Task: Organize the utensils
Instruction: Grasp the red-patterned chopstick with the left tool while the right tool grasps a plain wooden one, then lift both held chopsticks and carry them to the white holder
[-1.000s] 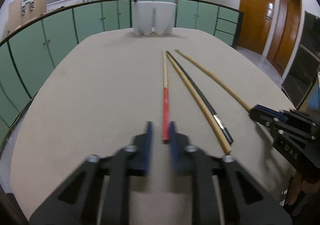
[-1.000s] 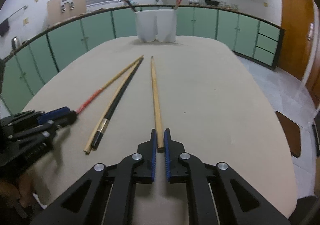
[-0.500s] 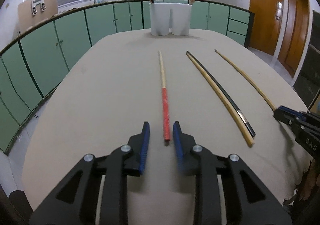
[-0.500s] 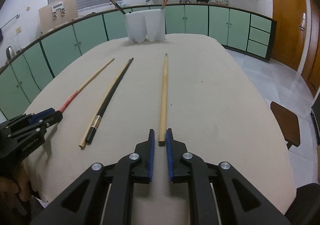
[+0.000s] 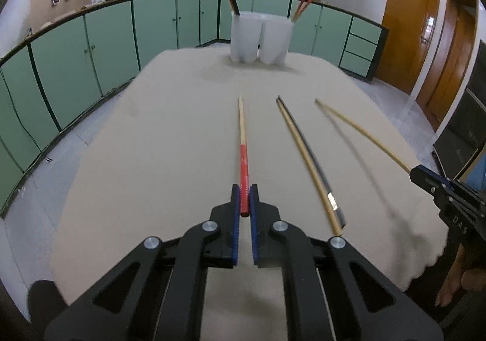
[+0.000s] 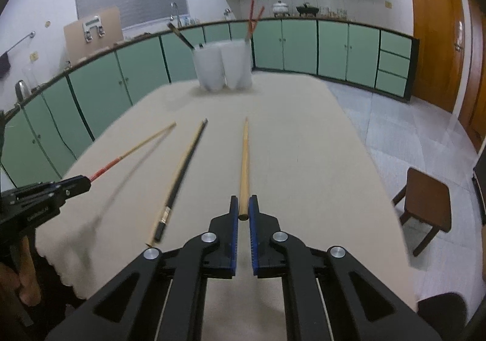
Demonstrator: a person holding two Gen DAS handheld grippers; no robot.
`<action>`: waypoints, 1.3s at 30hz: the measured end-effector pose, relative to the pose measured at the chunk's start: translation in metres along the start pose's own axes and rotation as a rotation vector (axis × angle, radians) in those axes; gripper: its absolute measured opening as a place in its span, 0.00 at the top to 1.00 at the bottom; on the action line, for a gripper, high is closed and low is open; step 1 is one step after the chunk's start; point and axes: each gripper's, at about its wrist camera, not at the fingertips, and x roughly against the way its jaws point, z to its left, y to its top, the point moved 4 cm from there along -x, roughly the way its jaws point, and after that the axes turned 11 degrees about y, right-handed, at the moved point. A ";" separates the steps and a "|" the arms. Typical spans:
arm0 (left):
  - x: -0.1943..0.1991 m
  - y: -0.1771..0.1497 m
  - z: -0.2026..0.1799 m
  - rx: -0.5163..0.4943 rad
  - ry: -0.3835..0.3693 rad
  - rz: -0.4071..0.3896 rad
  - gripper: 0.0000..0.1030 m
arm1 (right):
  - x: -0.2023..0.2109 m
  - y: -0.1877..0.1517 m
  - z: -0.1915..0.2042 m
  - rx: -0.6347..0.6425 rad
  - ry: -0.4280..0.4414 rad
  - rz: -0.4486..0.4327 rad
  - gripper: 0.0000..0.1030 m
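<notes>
Left tool point(image 5: 244, 199) pinching red-handled chopstick's point(image 5: 244, 165) near end, right tool point(image 6: 243, 209) likewise on plain wooden chopstick point(image 6: 244, 165).

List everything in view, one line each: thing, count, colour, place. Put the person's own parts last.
Red-handled chopstick: 1, red and pale wood, gripped at its near end, raised off the table.
Plain wooden chopstick: 1, tan, gripped at its near end, raised.
Loose chopsticks: 2, one tan, one black, lying side by side on the table between the held ones.
Holder cups: 2, white, far end of table, chopsticks standing in each.
Table: 1, beige cloth.
Cabinets: many, green, along the wall.
Stool: 1, brown, on the floor.
Left gripper: 1, black, blue pads, shut on the red-handled chopstick.
Right gripper: 1, same, shut on the plain chopstick.
</notes>
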 end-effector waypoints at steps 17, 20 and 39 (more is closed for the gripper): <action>0.067 0.058 0.003 -0.019 -0.029 -0.078 0.95 | 0.056 0.085 0.034 0.114 0.080 -0.093 0.93; 0.072 0.064 0.005 -0.017 -0.036 -0.086 0.95 | 0.058 0.099 0.036 0.138 0.088 -0.087 0.93; 0.075 0.128 0.007 -0.089 -0.107 -0.087 0.95 | 0.022 0.183 0.035 0.198 0.161 0.071 0.93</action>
